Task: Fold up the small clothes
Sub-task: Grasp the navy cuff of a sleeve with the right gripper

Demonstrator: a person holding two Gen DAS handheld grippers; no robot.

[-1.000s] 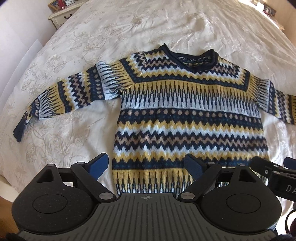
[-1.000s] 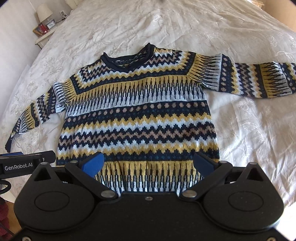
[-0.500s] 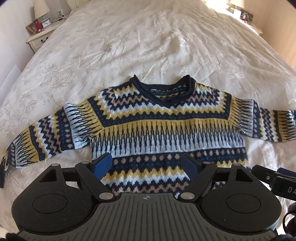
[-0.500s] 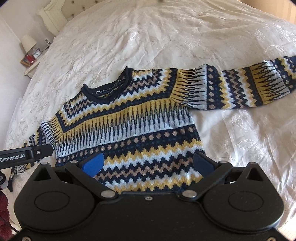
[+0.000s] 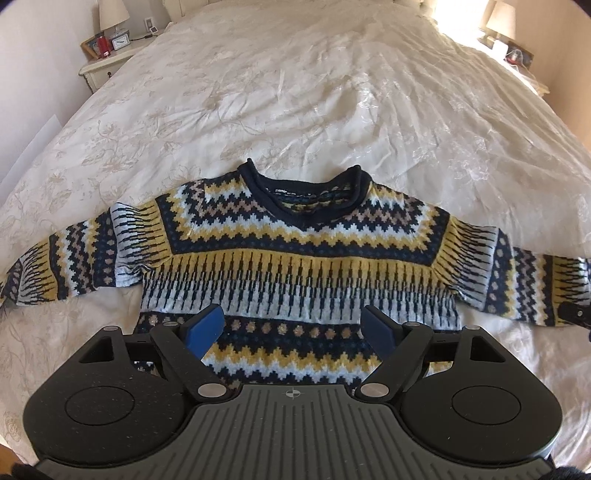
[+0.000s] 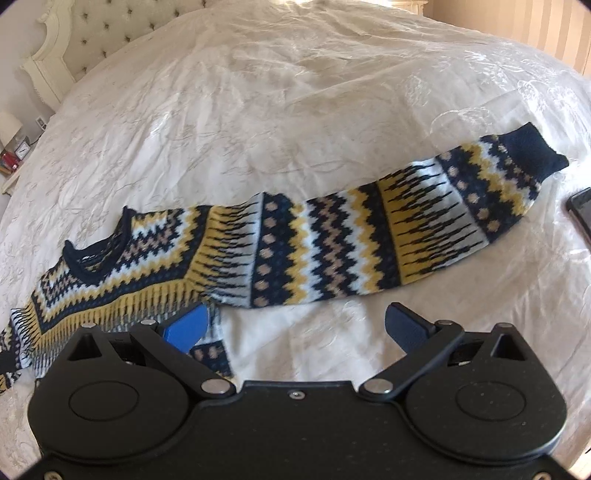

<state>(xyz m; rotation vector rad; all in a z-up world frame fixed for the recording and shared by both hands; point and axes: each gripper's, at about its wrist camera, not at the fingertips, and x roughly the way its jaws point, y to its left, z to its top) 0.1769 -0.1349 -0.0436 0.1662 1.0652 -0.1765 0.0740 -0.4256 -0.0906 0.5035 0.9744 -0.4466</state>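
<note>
A small knitted sweater (image 5: pixel 295 258) in navy, yellow, white and tan zigzags lies flat and face up on the bed, collar away from me, both sleeves spread sideways. My left gripper (image 5: pixel 291 328) hovers open over the chest, nothing between its blue pads. In the right wrist view the sweater's right sleeve (image 6: pixel 388 236) stretches out to a navy cuff (image 6: pixel 532 155). My right gripper (image 6: pixel 295 325) hangs open just below that sleeve near the armpit, over bare bedspread, holding nothing.
A cream embroidered bedspread (image 5: pixel 314 92) covers the whole bed. A nightstand (image 5: pixel 107 59) with a lamp, clock and red item stands at the far left; another lamp (image 5: pixel 500 18) at the far right. A tufted headboard (image 6: pixel 74 40) lies beyond. A dark phone (image 6: pixel 581 210) rests near the cuff.
Both grippers have travelled up the sweater from its hem toward the chest. The right one has also swung right, so its view now centres on the right sleeve. Both remain open.
</note>
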